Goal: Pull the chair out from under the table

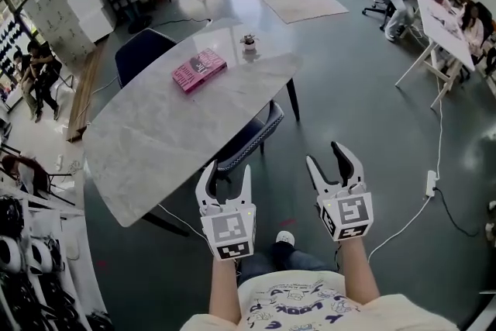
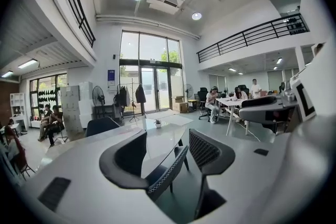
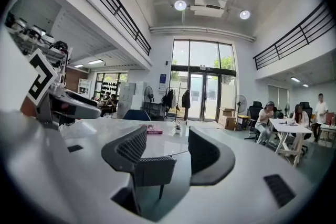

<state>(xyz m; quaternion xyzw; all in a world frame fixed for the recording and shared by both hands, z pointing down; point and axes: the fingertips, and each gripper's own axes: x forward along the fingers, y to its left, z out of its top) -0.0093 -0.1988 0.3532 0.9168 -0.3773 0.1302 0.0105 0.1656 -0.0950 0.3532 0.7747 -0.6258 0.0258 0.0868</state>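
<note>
A dark blue chair point(image 1: 253, 134) with a pale stitched rim is tucked under the near right side of the marble table point(image 1: 155, 137). Both grippers hover over the floor just short of it. My left gripper point(image 1: 225, 174) is open and empty, with its tips close to the chair's near edge. Further right, my right gripper point(image 1: 327, 157) is open and empty too, clear of the chair. In the left gripper view the chair back point(image 2: 169, 171) shows beyond the open gripper point(image 2: 167, 138). The right gripper view likewise shows the chair point(image 3: 149, 170) past the gripper point(image 3: 167, 136).
A pink book point(image 1: 199, 70) and a small potted plant point(image 1: 249, 44) rest on the table. A second dark chair point(image 1: 142, 50) stands at the far side. A cable with a power strip point(image 1: 431, 184) lies on the floor right. People sit at a desk point(image 1: 446, 23) far right.
</note>
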